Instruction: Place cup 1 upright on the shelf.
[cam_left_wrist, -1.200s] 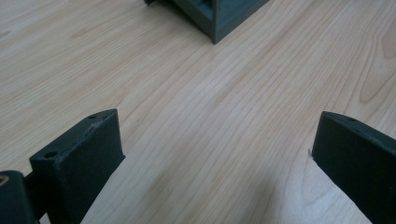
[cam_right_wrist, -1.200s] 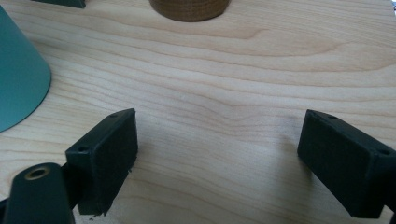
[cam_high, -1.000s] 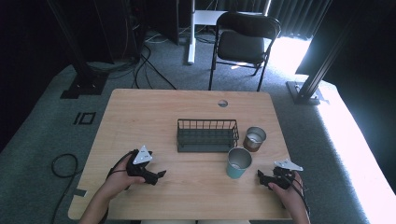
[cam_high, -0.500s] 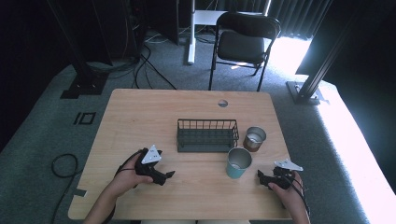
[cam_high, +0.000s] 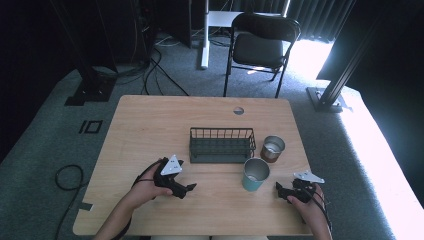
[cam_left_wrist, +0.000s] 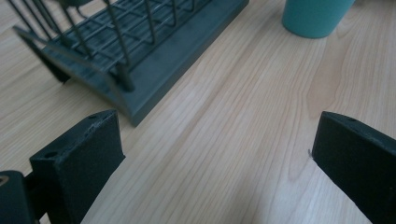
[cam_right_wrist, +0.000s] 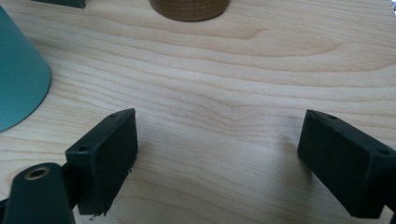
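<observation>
Left tongs (cam_high: 189, 188), jaws wide and empty, have advanced toward the teal tapered metal cup (cam_high: 255, 174); right tongs (cam_high: 279, 188) wait, likewise wide.

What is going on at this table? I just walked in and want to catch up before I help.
A person sits at the wooden table with a two-jaw gripper in each hand. The left gripper points toward the teal cup, its jaws wide apart and holding nothing. The right gripper rests near the cup's other side, also open and empty. Behind the cup stand a dark wire rack and a brown cup. Nothing has been picked up yet.
</observation>
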